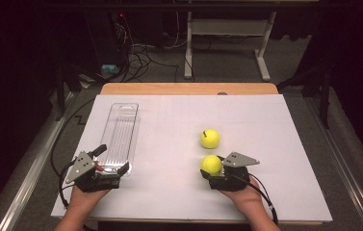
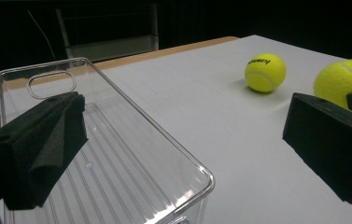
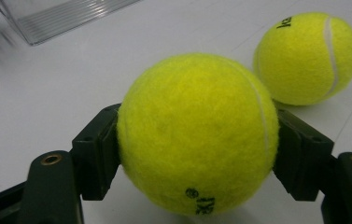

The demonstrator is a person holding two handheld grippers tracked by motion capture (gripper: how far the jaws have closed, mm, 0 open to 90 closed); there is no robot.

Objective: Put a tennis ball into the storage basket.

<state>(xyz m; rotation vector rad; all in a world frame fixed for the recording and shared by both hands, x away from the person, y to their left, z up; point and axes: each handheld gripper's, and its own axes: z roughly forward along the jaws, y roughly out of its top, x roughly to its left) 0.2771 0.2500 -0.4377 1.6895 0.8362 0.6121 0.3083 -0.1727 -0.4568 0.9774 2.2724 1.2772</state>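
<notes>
We have the right gripper [image 3: 197, 140] clamped on the near ball [image 3: 197, 133], its fingers [image 3: 96, 151] pressing the felt on both sides. In the high view this ball [image 1: 211, 164] sits low over the desk [image 1: 169, 192], near the front edge and right of middle. The left gripper [image 2: 178, 149] has its fingers [image 2: 38, 149] apart, straddling the near right-hand corner of the tray [image 2: 117, 154], one finger over the tray's inside and the other outside over the desk; in the high view the left gripper [image 1: 103, 172] is at the tray's [image 1: 121, 137] near end.

What could go wrong, as we judge it: the ball is round and fuzzy and the fingers hold it near its middle line, so a loose or off-centre squeeze could let it pop out and roll off the desk. The far ball [image 1: 210, 138] lies just beyond the held one, so a careless lift or swing could knock it rolling. The tray is light and clear; if the left fingers bump its wall without closing on it, it could skid, and a ball dropped from height could bounce back out.

Count: two balls, one tray, two grippers.
</notes>
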